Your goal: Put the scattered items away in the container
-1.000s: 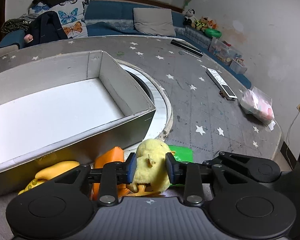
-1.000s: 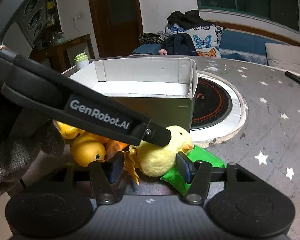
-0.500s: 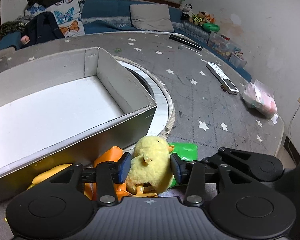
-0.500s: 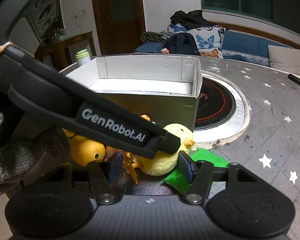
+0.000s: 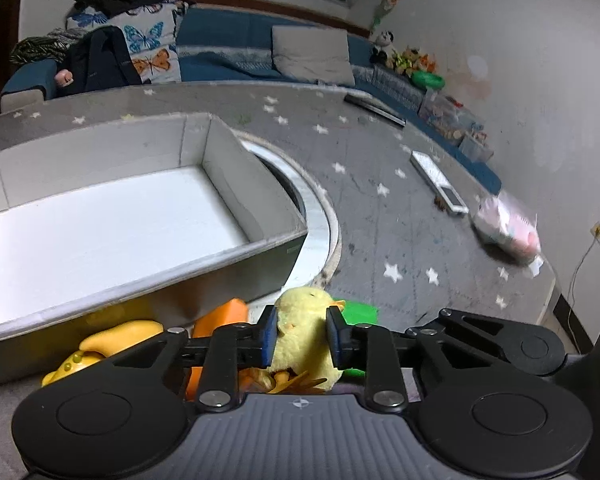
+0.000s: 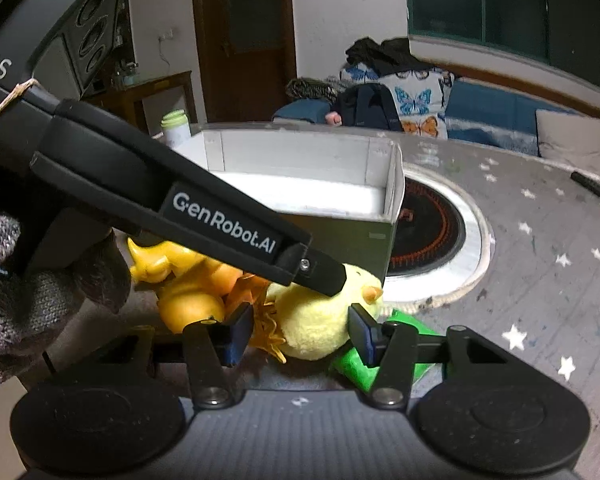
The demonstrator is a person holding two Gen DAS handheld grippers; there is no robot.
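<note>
Left hand-held gripper (image 5: 301,335), marked "GenRobot.AI", clamps plush chick (image 5: 302,336); right hand-held gripper (image 6: 300,332) wide around it.

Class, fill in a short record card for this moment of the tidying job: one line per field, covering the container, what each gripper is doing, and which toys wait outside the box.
Container: grey box, open top, nothing visible inside
Left gripper: shut on the plush chick, pads pressing both its sides
Right gripper: open, fingers either side of the chick, not squeezing it
Waiting outside the box: rubber duck, orange toy, green item
Further out on the table: white remote, pink bag
Step now: chick gripped, not yet over the box
</note>
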